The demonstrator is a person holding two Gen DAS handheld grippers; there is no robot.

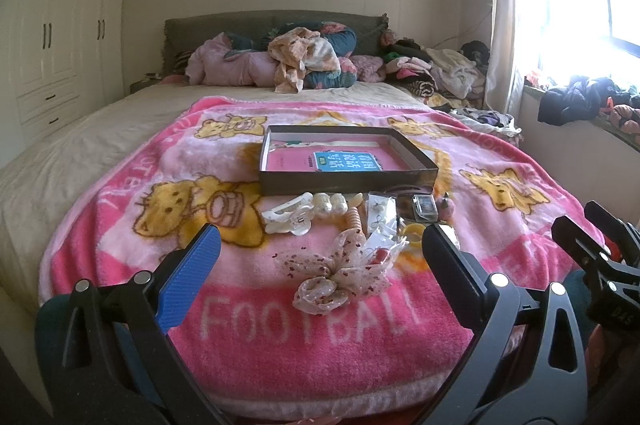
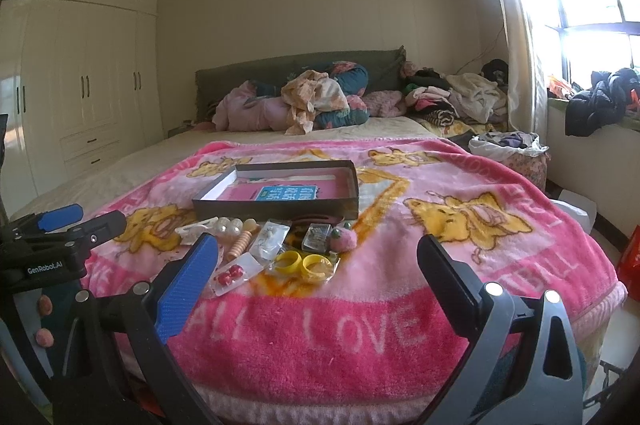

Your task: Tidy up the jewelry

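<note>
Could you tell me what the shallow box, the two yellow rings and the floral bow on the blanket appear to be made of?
The shallow box looks like dark cardboard: thin, straight walls with a matte face. The two yellow rings seem to be glossy plastic, judging by their smooth, bright shine, though resin is possible. The floral bow appears to be sheer printed fabric, soft and crumpled, with the blanket showing through its edges.
</note>
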